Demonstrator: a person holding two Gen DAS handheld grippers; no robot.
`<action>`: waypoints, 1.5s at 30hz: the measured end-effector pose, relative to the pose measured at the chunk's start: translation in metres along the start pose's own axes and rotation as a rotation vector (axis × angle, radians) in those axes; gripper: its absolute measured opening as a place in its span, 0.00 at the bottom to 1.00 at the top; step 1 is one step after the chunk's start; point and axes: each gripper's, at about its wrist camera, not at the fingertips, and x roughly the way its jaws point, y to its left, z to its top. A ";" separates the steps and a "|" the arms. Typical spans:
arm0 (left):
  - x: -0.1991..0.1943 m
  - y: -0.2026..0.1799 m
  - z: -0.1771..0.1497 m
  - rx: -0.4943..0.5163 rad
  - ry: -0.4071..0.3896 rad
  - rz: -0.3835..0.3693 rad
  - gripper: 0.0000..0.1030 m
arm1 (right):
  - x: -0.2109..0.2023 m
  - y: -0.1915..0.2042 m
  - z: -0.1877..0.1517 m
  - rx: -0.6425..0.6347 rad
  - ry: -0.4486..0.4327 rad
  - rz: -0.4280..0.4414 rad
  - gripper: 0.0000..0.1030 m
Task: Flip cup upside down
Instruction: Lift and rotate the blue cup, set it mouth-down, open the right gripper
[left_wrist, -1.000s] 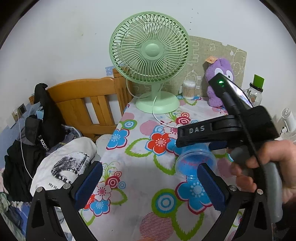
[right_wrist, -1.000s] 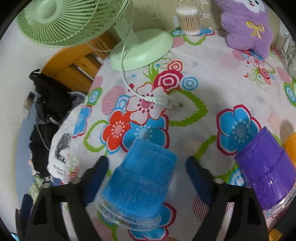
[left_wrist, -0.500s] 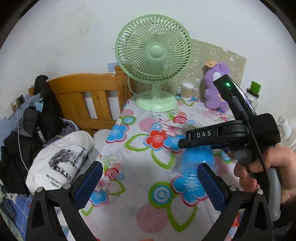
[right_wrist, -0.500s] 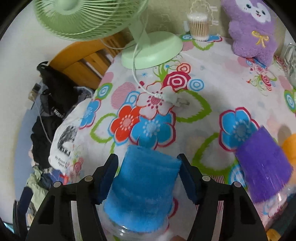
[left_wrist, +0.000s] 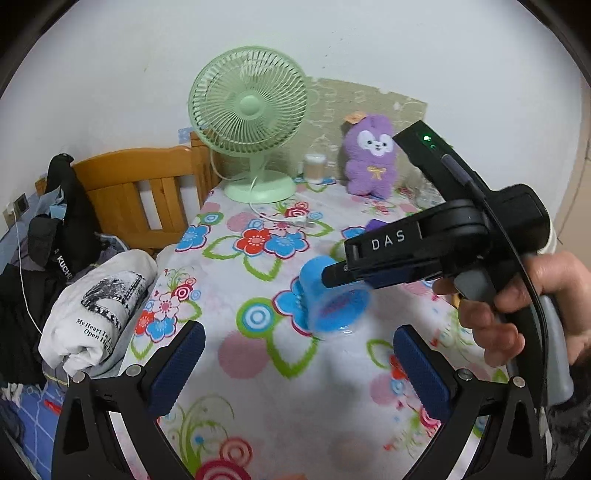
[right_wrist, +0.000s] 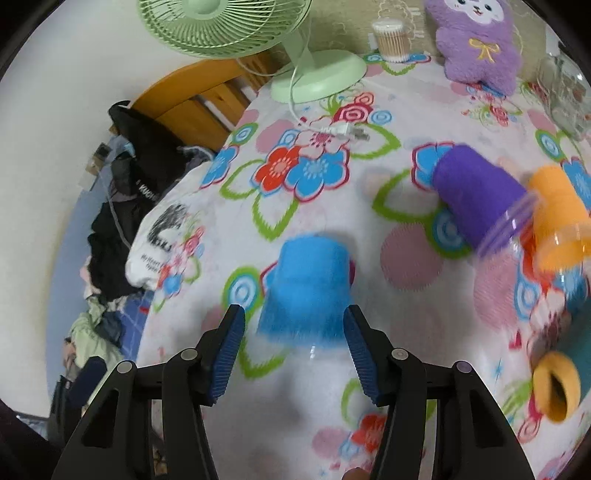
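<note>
The right gripper (right_wrist: 295, 350) clamps the blue cup (right_wrist: 306, 291) between its blue pads (right_wrist: 360, 354), holding it above the flowered tablecloth (right_wrist: 325, 206) with its closed base pointing away from the camera. The cup's clear rim end is blurred and partly hidden between the fingers; whether any part touches the cloth cannot be told. In the left wrist view the same blue cup (left_wrist: 332, 295) sits tilted under the black body of the right gripper (left_wrist: 410, 254), which covers its upper side, and the person's right hand (left_wrist: 532, 306) grips the handle, cut off at the frame edge. The left gripper (left_wrist: 299, 365) hangs spread wide over the cloth, nothing between its pads (left_wrist: 177, 365). To the right, a purple cup (right_wrist: 480, 195) and an orange cup (right_wrist: 561, 218) appear smeared by motion, with more cups below them too blurred to sort out. Farther back stand a green fan (left_wrist: 251, 110), its plug (right_wrist: 347, 131) lying on the cloth, a jar of cotton swabs (right_wrist: 391, 37) and a purple plush toy (left_wrist: 371, 158) against the wall.
</note>
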 end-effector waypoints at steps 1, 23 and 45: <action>-0.006 -0.002 -0.002 0.002 -0.006 -0.001 1.00 | -0.003 0.001 -0.006 0.000 0.009 0.018 0.57; -0.021 0.000 -0.009 -0.041 -0.008 0.034 1.00 | 0.028 -0.045 0.017 0.114 -0.005 -0.231 0.91; -0.010 -0.018 -0.015 -0.023 0.046 -0.045 1.00 | -0.002 -0.008 -0.071 0.086 0.035 -0.003 0.59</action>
